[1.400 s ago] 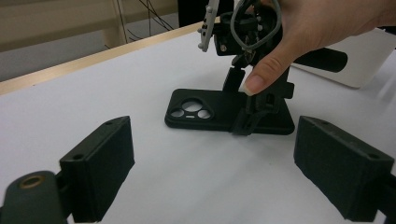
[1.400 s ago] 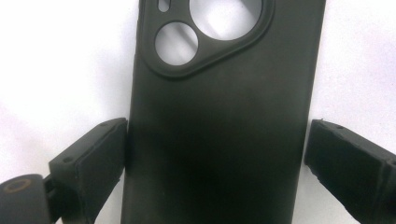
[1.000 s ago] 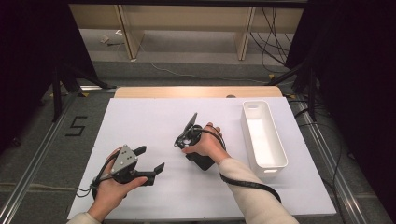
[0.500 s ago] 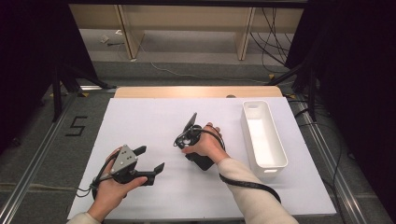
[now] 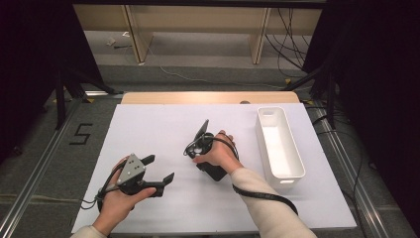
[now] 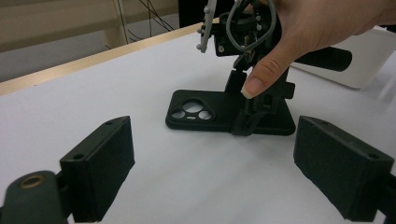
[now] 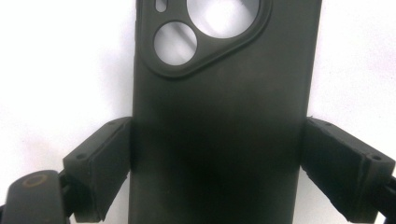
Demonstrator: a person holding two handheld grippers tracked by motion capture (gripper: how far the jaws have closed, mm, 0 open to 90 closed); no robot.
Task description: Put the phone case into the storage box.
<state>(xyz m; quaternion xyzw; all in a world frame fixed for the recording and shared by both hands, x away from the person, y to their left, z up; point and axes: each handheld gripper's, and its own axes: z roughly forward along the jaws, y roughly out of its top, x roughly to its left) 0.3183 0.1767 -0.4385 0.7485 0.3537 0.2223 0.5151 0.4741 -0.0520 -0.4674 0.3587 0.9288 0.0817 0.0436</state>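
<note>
One white table (image 5: 163,129) carries it all: empty white bin (image 5: 278,144) at 3 o'clock, probably the drop spot, and the black phone case (image 6: 219,112) flat near centre, camera cutout up. Right gripper (image 5: 202,144) points straight down over it, jaws straddling its long edges and touching or nearly so, likely for a side grip; whether they press I can't tell. Left gripper (image 5: 157,171) idles at 7 o'clock, jaws apart and empty.

We hold our left gripper (image 5: 159,171) low over the white table (image 5: 163,124), jaws spread with nothing between them. Our right gripper (image 5: 198,144) points down at mid-table, over a black object (image 5: 214,172) under the hand. A white bin (image 5: 277,144) stands just right.
</note>
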